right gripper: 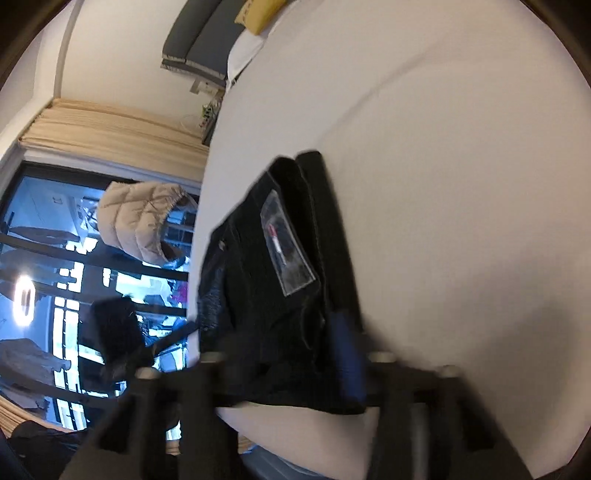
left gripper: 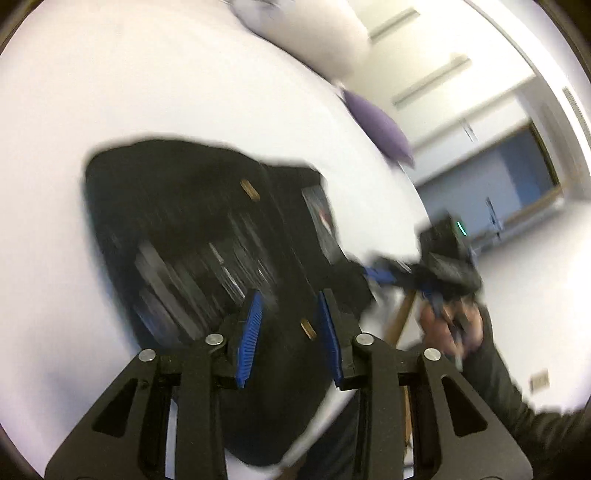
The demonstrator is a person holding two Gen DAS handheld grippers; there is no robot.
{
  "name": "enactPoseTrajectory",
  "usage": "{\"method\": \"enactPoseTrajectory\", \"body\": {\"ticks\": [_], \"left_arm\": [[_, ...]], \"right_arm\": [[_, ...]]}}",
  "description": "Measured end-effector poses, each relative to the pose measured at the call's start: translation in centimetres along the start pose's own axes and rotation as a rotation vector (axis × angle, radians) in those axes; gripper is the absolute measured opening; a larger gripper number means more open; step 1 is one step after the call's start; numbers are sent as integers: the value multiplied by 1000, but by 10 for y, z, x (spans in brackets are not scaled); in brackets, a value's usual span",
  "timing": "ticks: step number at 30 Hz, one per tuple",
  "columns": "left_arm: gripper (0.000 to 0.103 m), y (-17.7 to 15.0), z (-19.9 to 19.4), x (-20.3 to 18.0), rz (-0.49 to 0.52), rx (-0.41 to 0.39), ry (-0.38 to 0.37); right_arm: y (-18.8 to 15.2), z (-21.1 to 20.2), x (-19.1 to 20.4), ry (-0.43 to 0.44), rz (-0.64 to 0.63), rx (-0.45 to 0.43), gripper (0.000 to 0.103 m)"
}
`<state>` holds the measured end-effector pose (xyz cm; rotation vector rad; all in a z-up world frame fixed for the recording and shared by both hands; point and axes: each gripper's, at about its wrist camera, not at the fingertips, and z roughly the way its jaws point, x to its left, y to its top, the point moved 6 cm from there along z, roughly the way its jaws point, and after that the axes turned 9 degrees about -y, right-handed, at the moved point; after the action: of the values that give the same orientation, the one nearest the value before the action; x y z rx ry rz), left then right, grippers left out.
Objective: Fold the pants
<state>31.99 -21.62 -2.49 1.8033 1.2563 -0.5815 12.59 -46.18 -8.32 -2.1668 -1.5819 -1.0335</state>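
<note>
- The black pants (left gripper: 207, 236) lie folded into a compact bundle on a white bed sheet (left gripper: 110, 92), near the edge of the bed closest to the person.
- A clear plastic tag pouch (right gripper: 288, 247) with a red mark sits on top of the fabric; in the left wrist view two small tan labels show on the cloth.
- The left gripper (left gripper: 290, 332) hangs over the near part of the bundle, its blue pads (left gripper: 251, 332) spread apart with dark cloth seen in the gap between them; the pads press on nothing.
- The right gripper (right gripper: 284, 369) is heavily blurred; one blue pad (right gripper: 347, 354) shows at the near right edge of the pants, and the jaws look parted, with the fabric between them but not squeezed.
- In the left wrist view the other gripper (left gripper: 417, 273) appears at the right side of the bundle, held by a hand (left gripper: 450, 325) in a dark sleeve (left gripper: 517, 398).
- The sheet is plain and mostly smooth, with one long soft crease.
- A purple pillow (left gripper: 380, 125) lies at the far bed edge, a yellow cushion (right gripper: 262, 14) by a grey headboard (right gripper: 203, 40).
- Beige curtains (right gripper: 110, 129) frame a dark window (right gripper: 55, 258), with a tan puffer jacket (right gripper: 144, 221) hanging before it.
- White walls and a wardrobe fill the background.
</note>
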Motion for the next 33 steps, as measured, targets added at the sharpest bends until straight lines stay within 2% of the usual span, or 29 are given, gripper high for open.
{"method": "enactPoseTrajectory", "body": {"ticks": [1, 2, 4, 6, 10, 12, 14, 17, 18, 19, 20, 21, 24, 26, 27, 29, 30, 31, 32, 33], "left_arm": [[57, 8, 5, 8, -7, -6, 10], [61, 12, 10, 17, -11, -2, 19], [61, 12, 22, 30, -30, 3, 40], [61, 5, 25, 29, 0, -12, 64], [61, -4, 22, 22, 58, -16, 92], [61, -4, 22, 24, 58, -7, 94], [61, -4, 14, 27, 27, -8, 101], [62, -1, -19, 10, 41, -105, 164], [65, -3, -35, 5, 63, -159, 182], [81, -6, -45, 3, 68, -198, 197], [92, -11, -52, 4, 57, -221, 206], [93, -15, -53, 10, 36, -218, 207], [92, -28, -30, 36, -72, -98, 203], [92, -37, -16, 50, -167, -43, 140], [92, -37, -11, 54, -184, -33, 125], [89, -32, -6, 57, -194, -42, 89], [82, -28, 0, 58, -205, -33, 69], [56, -25, 6, 60, -215, -17, 80], [46, -22, 10, 63, -221, 5, 87], [44, -20, 12, 64, -222, 12, 74]], "right_arm": [[3, -2, 2, -3, -4, -9, 53], [9, -5, 4, -22, -12, -28, 56], [18, -10, 7, -23, -13, -64, 59], [28, -13, 12, -20, -22, -89, 59], [32, -3, 31, -18, -91, -74, 59], [30, 10, 34, -109, -134, -49, 59], [29, 21, 31, -149, -146, -23, 59], [32, 29, 25, -217, -167, -3, 68], [33, 32, 22, -228, -169, 3, 69], [34, 33, 20, -230, -164, 8, 69], [37, 38, 15, -228, -152, 20, 69], [38, 42, 12, -225, -144, 31, 69], [41, 52, 9, -214, -132, 49, 70], [40, 59, 13, -194, -138, 67, 67], [38, 64, 16, -185, -147, 83, 62], [35, 72, 22, -221, -182, 96, 55], [34, 75, 25, -241, -198, 91, 49], [34, 75, 27, -255, -200, 85, 46], [34, 76, 29, -270, -203, 78, 40], [33, 75, 32, -290, -218, 67, 34]]}}
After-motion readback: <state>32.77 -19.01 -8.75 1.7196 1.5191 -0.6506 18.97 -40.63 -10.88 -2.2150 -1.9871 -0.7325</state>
